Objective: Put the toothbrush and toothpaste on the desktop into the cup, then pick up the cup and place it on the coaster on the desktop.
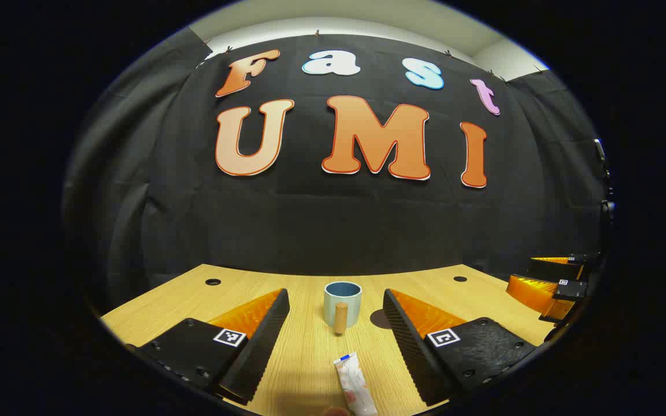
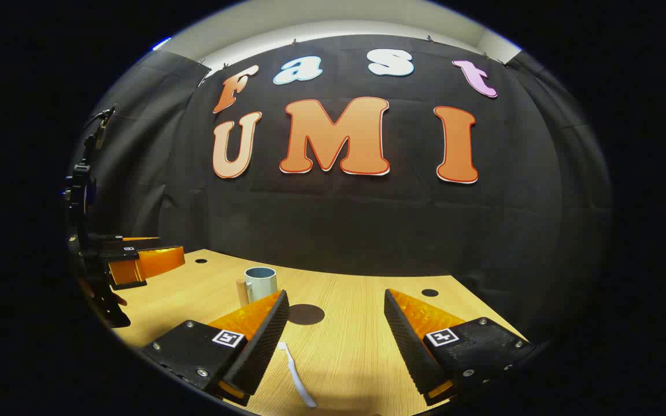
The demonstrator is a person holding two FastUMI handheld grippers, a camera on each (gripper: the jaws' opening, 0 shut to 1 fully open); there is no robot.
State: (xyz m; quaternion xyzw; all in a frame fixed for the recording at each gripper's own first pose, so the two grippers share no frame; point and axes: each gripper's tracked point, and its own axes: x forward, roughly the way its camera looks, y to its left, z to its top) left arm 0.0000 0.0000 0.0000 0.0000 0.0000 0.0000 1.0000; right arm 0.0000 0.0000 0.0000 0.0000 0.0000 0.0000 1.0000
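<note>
My left gripper (image 1: pixel 336 323) hangs with jaws wide apart over the desk (image 1: pixel 171 300), the toothpaste (image 1: pixel 355 386) lying between its fingers and the cup (image 1: pixel 343 303) upright beyond. My right gripper (image 2: pixel 336 323), jaws also apart, frames the toothbrush (image 2: pixel 297 375); the dark coaster (image 2: pixel 305 314) lies just beside the cup.

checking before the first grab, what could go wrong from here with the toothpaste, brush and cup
The toothpaste lies flat between the open left gripper fingers, so a grasp could slip. The thin toothbrush also lies flat and may be hard to pinch. The cup stands free, so dropping things in could tip it.
</note>
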